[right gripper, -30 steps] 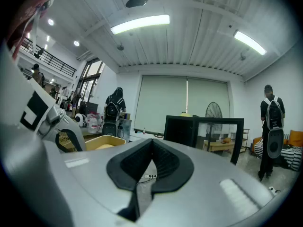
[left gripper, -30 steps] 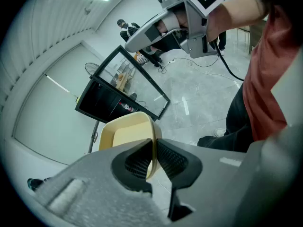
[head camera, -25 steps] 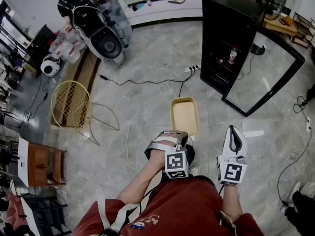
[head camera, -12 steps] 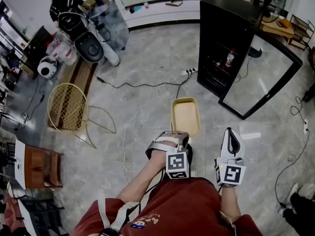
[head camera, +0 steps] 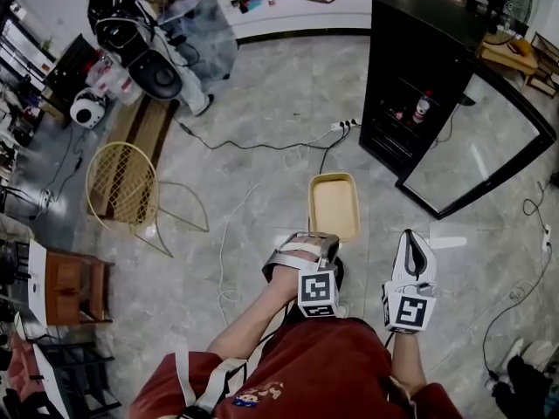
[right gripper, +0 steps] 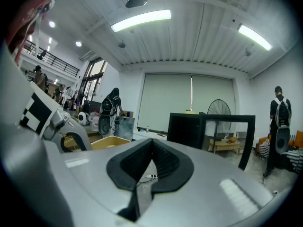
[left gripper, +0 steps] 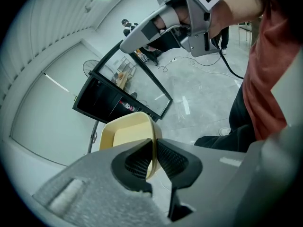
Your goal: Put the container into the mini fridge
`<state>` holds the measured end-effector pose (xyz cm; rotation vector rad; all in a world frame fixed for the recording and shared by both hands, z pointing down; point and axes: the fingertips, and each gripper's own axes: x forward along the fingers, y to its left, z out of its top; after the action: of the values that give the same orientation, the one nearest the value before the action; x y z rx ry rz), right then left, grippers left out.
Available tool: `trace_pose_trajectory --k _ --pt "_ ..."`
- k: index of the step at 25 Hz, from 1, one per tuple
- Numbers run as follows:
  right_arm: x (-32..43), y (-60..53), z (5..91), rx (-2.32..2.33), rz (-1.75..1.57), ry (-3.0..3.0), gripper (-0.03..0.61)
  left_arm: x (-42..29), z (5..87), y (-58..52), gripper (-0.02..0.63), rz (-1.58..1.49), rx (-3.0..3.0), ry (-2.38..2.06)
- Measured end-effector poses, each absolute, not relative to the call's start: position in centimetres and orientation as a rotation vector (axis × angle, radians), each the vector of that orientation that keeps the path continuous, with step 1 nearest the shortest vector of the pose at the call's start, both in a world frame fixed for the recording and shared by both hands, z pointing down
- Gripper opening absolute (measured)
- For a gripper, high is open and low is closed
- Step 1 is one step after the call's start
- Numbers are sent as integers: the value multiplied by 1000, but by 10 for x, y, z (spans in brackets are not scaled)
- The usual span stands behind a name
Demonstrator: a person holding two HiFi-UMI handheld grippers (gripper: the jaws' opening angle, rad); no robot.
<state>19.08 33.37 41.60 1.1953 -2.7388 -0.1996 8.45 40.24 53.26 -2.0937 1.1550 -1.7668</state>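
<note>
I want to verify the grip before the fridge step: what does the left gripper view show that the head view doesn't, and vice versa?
Only the left gripper view: the left tongs pinching the rim of the yellow container from both sides. Only the head view: the yellow wire chair and the container's full outline from above. Both: the container, the black mini fridge with its glass door open, and the right tongs.

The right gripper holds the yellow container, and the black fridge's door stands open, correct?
No: the left gripper view shows the left gripper clamped on the yellow container by its rim; the right gripper is shut and empty. The black fridge does stand with its door open.
</note>
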Motion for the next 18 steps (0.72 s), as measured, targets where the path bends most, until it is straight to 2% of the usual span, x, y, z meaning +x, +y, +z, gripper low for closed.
trace_pose_trajectory --k 18 --pt "104 193 464 1067 -85 -2655 -2 1 585 293 41 -1847 -2209 1145"
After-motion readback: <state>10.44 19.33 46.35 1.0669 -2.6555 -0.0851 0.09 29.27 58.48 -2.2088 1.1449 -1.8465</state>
